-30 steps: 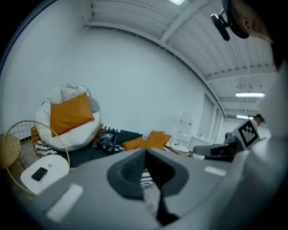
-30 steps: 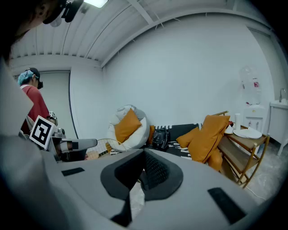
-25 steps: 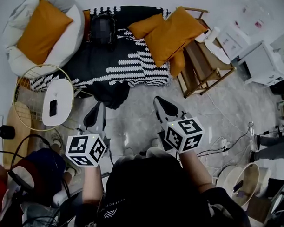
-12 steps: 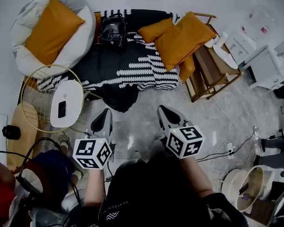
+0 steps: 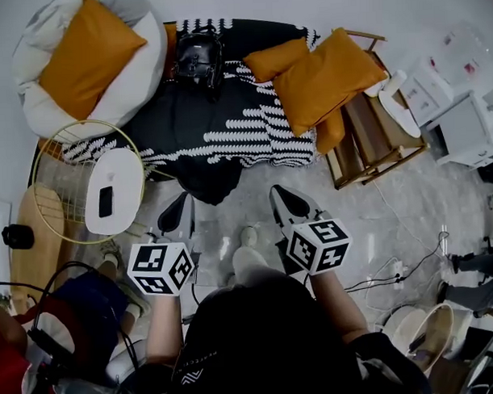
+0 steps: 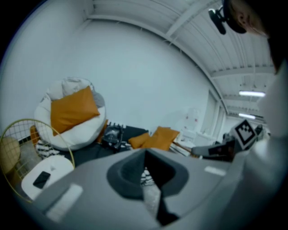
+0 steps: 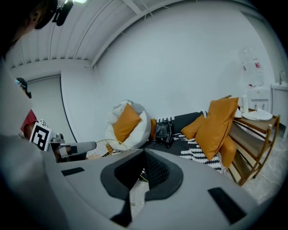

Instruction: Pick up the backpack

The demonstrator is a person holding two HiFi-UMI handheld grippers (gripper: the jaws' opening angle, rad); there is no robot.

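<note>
- Seen from the head view, the black backpack (image 5: 197, 60) sits at upper centre on the patterned blanket (image 5: 244, 127), well apart from both tools.
- Grey floor (image 5: 239, 202) lies open between them. A round white surface (image 5: 116, 168) bounds it at left and a wooden chair (image 5: 378, 143) at right.
- The left tool (image 5: 180, 212) and right tool (image 5: 284, 200) hover side by side at lower centre.
- The left gripper view shows that tool's jaws pressed together on nothing. The backpack (image 6: 112, 135) is left of centre, between a white beanbag (image 6: 67, 130) and orange cushions (image 6: 155, 138).
- The right gripper view shows that tool's jaws likewise closed and empty. The backpack (image 7: 163, 131) stands upright at centre, with wall and ceiling in sight.
</note>
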